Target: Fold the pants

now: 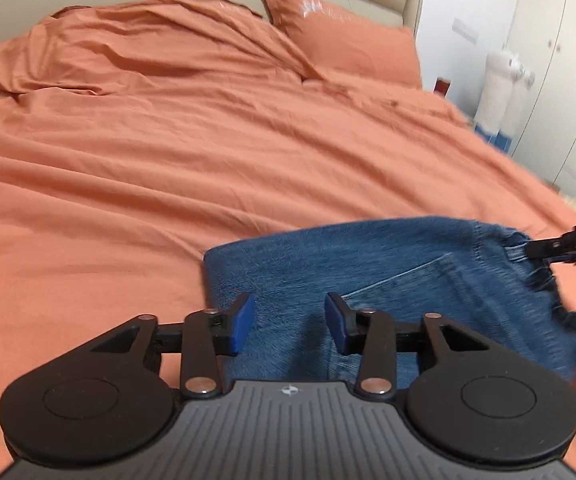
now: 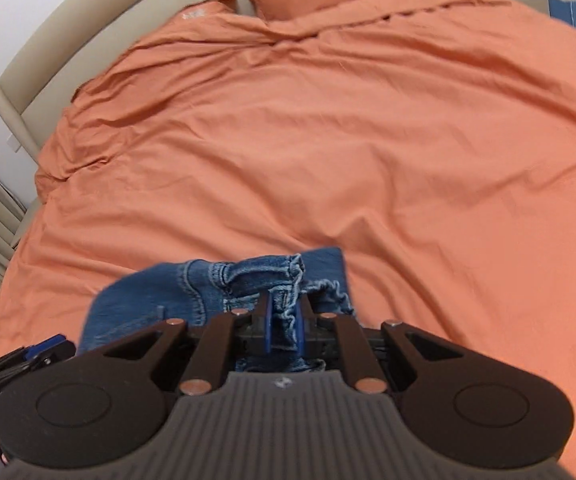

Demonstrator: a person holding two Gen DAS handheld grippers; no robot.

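Right gripper (image 2: 284, 322) is clamped tight on the frayed hem of the blue jeans (image 2: 192, 296); left gripper (image 1: 289, 322) hovers over the denim, jaws spread and holding nothing. Jeans lie folded on the orange bedspread (image 1: 168, 160), pillow (image 1: 347, 40) beyond.

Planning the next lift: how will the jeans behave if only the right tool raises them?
Likely floppy: the jeans bunch and crease where the right tool pinches the frayed hem. Probably heavy for cloth, as thick denim folded in layers, so the free side should sag. The left tool, open above them, gives no support.
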